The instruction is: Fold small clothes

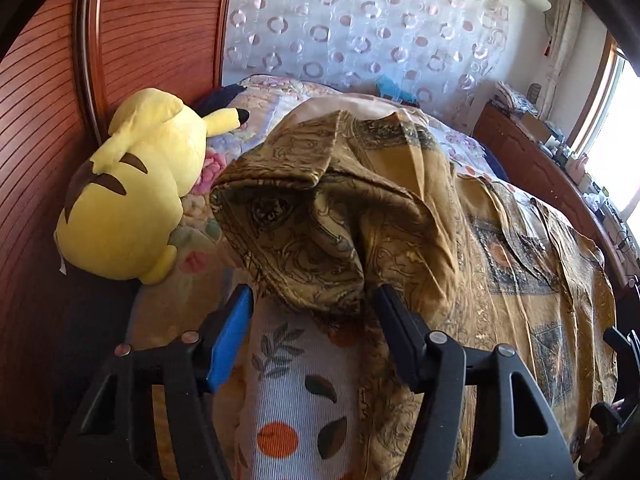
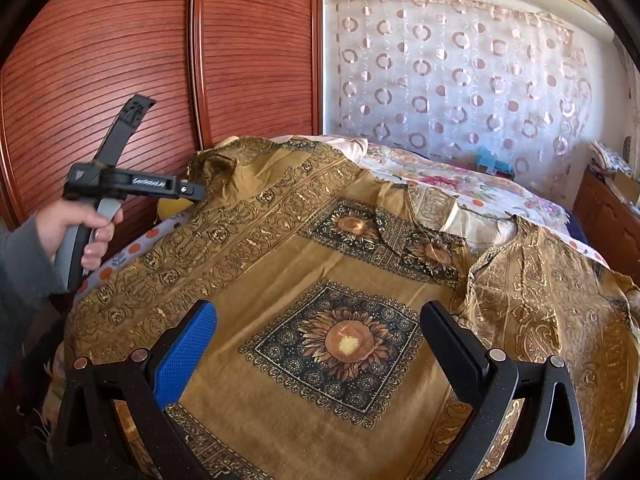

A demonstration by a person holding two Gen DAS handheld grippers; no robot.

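Observation:
A mustard-gold garment with dark sunflower squares (image 2: 340, 344) lies spread over the bed. In the left wrist view its bunched sleeve end (image 1: 320, 208) rises just ahead of my left gripper (image 1: 314, 300), whose jaws stand apart with the cloth lying between them, not pinched. The left gripper also shows in the right wrist view (image 2: 196, 190), held by a hand at the garment's far left corner. My right gripper (image 2: 320, 320) is open, hovering low over the garment's middle above a sunflower square.
A yellow plush toy (image 1: 136, 196) lies at the bed's left against the red-brown wardrobe doors (image 2: 120, 60). A floral quilt (image 2: 460, 184) covers the bed. A circle-patterned curtain (image 2: 460, 68) hangs behind. A cluttered wooden cabinet (image 1: 532, 152) stands to the right by the window.

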